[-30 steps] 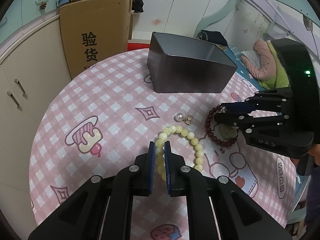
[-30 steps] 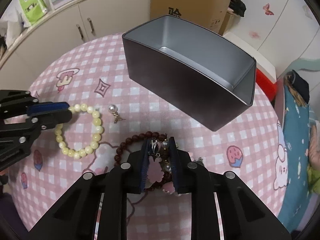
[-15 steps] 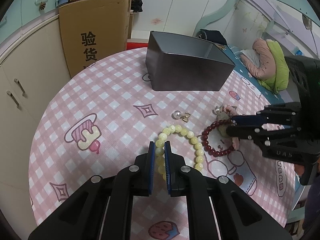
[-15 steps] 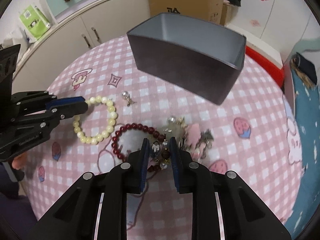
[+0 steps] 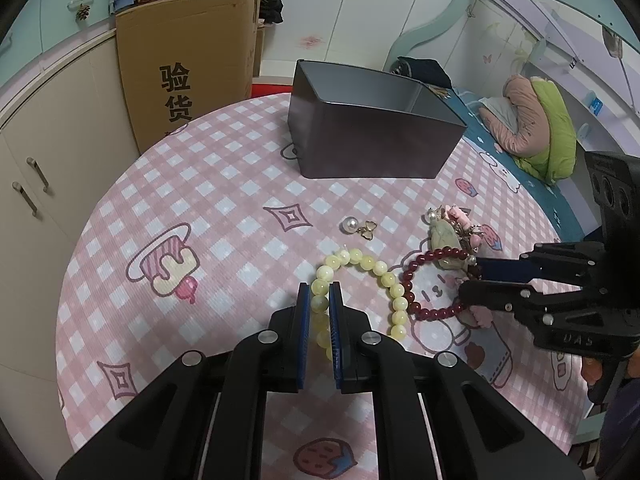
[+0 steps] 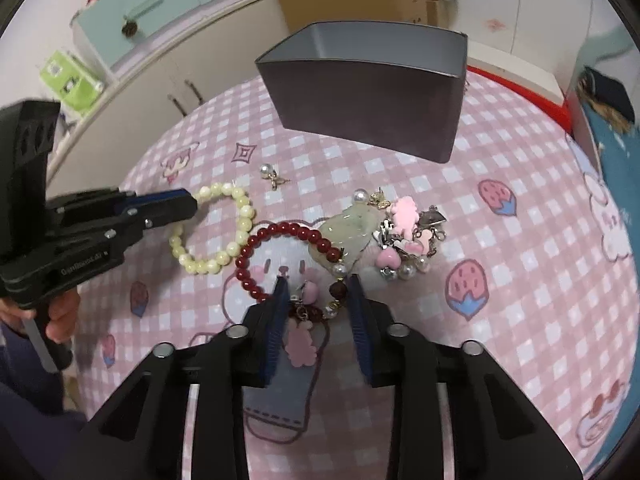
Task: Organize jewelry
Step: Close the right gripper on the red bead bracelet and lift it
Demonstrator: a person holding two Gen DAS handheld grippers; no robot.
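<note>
A cream bead bracelet [image 5: 372, 280] lies on the pink checked tablecloth, and my left gripper [image 5: 319, 300] is shut on its near side; it also shows in the right wrist view [image 6: 224, 232]. A dark red bead bracelet [image 6: 280, 252] with pink charms lies to its right. My right gripper [image 6: 316, 284] is open, its jaws standing either side of that bracelet's charm end. A pale green pendant [image 6: 348, 232] and a pink charm cluster [image 6: 408, 236] lie just beyond. A pearl earring [image 5: 358, 227] lies nearer the grey box [image 5: 372, 140].
The open grey box [image 6: 368, 92] stands at the far side of the round table [image 5: 200, 208]. A cardboard carton [image 5: 188, 60] and cream cupboards [image 5: 48, 152] stand beyond the table's left edge. A bed lies to the right.
My right gripper has drawn back toward the table's near edge and opened, letting go of the red bracelet's charms. The left gripper has stayed shut on the cream bracelet.
</note>
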